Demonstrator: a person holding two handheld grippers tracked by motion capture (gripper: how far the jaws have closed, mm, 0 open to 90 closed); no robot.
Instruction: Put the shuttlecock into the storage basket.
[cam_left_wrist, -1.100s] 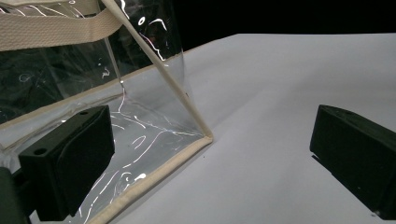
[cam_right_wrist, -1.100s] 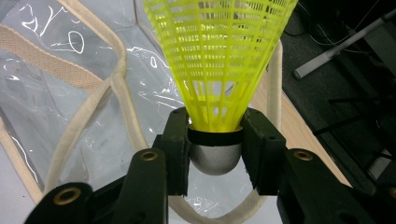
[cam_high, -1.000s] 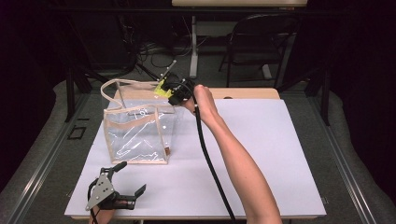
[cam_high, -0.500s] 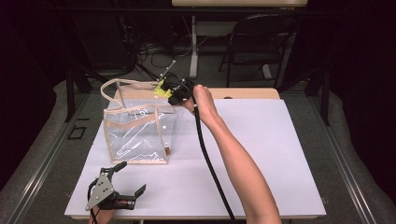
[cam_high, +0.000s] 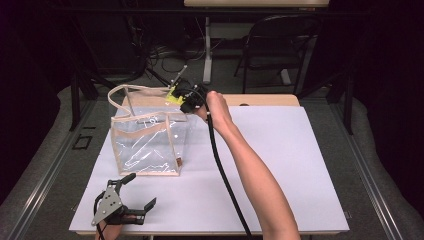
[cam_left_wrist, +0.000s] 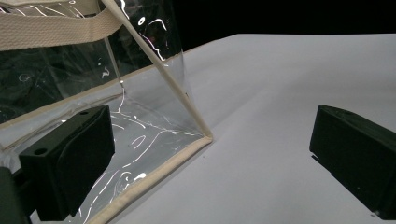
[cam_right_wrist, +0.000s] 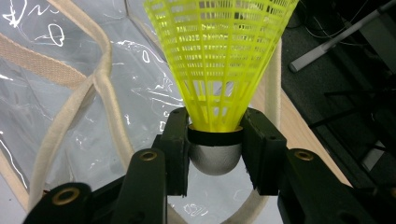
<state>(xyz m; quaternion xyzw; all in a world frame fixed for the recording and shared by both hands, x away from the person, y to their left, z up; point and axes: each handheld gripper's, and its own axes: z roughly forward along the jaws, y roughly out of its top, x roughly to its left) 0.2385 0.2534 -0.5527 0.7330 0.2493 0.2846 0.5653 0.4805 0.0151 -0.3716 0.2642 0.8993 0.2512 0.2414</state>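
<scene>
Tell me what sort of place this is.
Probably a lab or recording room: a white table set for handling trials, cables on the floor, a folding chair, dark surroundings.

The bag (cam_high: 150, 145) is glossy clear plastic edged with rough beige woven cloth. The shuttlecock (cam_right_wrist: 219, 60) has a yellow plastic mesh skirt and smooth grey cap. The surface (cam_high: 300, 165) looks matt white.
</scene>
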